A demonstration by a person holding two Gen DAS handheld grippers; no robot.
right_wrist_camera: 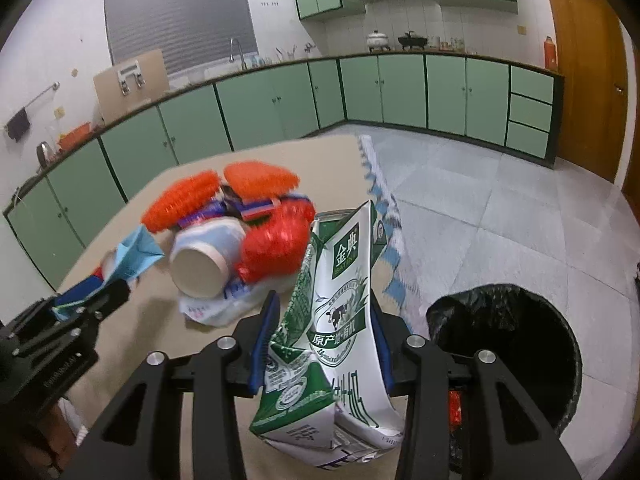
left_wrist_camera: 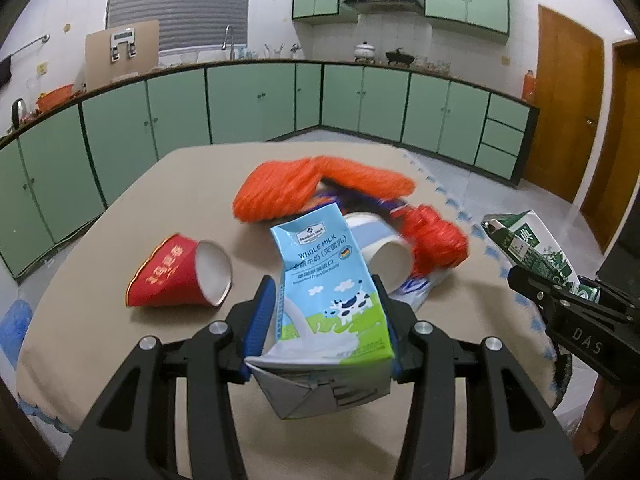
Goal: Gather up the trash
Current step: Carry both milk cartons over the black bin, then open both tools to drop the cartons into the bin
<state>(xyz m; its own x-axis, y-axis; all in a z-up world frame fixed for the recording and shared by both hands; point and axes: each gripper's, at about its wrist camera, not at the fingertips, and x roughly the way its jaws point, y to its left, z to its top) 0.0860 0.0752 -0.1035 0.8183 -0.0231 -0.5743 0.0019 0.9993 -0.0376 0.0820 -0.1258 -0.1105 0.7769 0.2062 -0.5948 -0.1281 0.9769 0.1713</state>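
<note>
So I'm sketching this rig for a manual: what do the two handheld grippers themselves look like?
Both look alike: matte black frames with cut-out slots and round silver bolt heads. The left gripper and right gripper each carry two fingers lined with blue pads. Seen from the side, the right gripper's body bears pale lettering, "DAS". No cables show, and no sleeve can be made out.

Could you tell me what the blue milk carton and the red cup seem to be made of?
Blue milk carton: glossy printed paperboard, judging by its creased, folded silvery base. Red cup: probably coated paper, with a matte white inside and a thin rim.
</note>
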